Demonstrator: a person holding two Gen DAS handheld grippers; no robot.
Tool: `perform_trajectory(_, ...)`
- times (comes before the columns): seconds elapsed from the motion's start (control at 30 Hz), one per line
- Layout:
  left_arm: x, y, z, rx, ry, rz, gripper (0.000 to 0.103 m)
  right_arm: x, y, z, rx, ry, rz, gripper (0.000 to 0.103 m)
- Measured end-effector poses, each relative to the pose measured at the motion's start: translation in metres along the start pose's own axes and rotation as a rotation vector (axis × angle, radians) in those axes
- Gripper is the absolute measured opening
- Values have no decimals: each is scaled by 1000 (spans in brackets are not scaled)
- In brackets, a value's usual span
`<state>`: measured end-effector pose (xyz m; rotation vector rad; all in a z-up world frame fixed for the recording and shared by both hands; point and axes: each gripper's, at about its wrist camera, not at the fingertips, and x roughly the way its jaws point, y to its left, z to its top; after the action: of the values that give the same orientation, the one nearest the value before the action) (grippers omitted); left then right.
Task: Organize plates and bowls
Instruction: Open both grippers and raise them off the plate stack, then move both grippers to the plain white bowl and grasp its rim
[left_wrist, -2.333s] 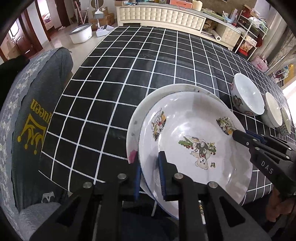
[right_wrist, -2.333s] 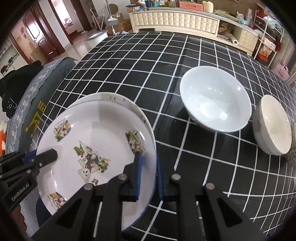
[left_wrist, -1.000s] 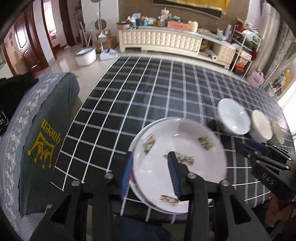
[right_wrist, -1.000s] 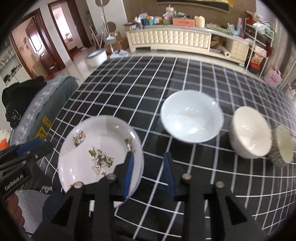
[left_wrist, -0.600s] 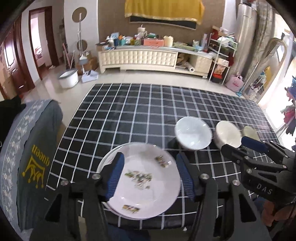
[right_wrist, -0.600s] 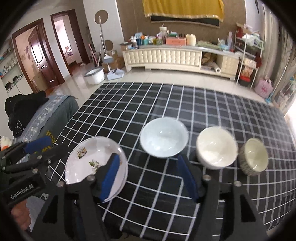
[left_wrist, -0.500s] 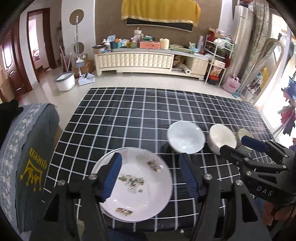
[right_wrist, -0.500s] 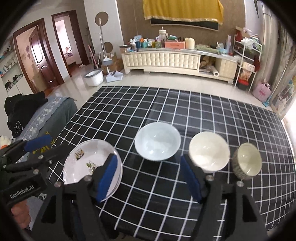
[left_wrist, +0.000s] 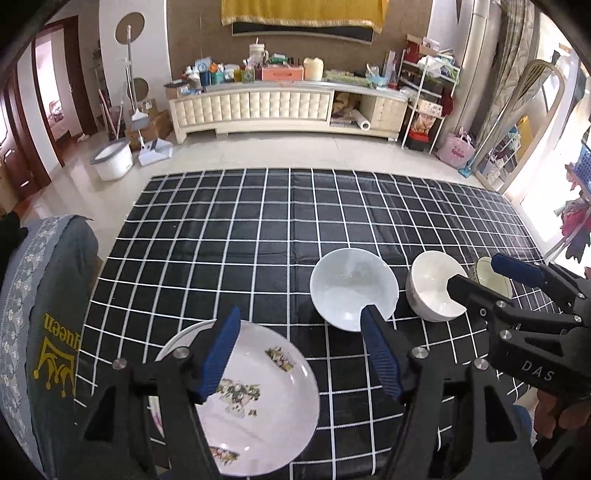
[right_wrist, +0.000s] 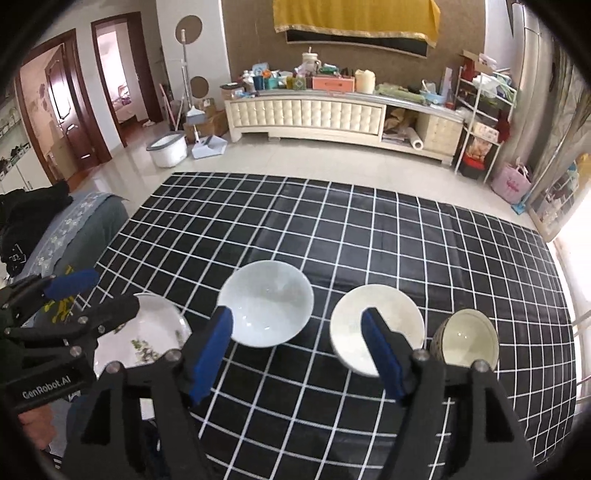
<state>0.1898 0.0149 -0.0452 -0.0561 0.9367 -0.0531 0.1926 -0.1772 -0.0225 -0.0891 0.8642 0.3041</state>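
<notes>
A cartoon-printed white plate (left_wrist: 258, 398) lies on top of another white plate (left_wrist: 173, 341) at the table's near left corner; it also shows in the right wrist view (right_wrist: 144, 341). To its right stand a pale blue bowl (left_wrist: 352, 288) (right_wrist: 267, 302), a cream bowl (left_wrist: 430, 290) (right_wrist: 373, 325) and a small patterned bowl (left_wrist: 491, 280) (right_wrist: 465, 338) in a row. My left gripper (left_wrist: 301, 332) is open and empty, held high above the plates. My right gripper (right_wrist: 297, 334) is open and empty, high above the bowls.
The table (left_wrist: 280, 221) has a black cloth with a white grid. A grey-covered chair (left_wrist: 44, 314) stands at its left edge. A cream sideboard (left_wrist: 288, 107) and a white bucket (left_wrist: 112, 160) stand on the floor beyond the far edge.
Both grippers let go of the printed plate, opened wide and rose back away from the table. The plate now rests on the lower plate.
</notes>
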Motion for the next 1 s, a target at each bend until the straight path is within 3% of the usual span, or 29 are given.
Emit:
perform_trajectory(0.33,62,-4,13,-21,107,-25,66,53,-8,4,-29,78,19,76)
perform_trajectory(0.5,91,-6,13,-13,160,-3,64,75,-12,6,-51,110,14,75)
perform_trajectory(0.73,123,-5,9,-29,230,-33,46,110,-14,3,-90,175,31,58)
perform_trajectory(0.83,134,-4,9,-47,255,-50,39,119,-16,1,-95,176,3,53)
perform_trajectory(1.0,147,-5,5,-51,284,-66,29,127,-21,0,-81,183,27,39)
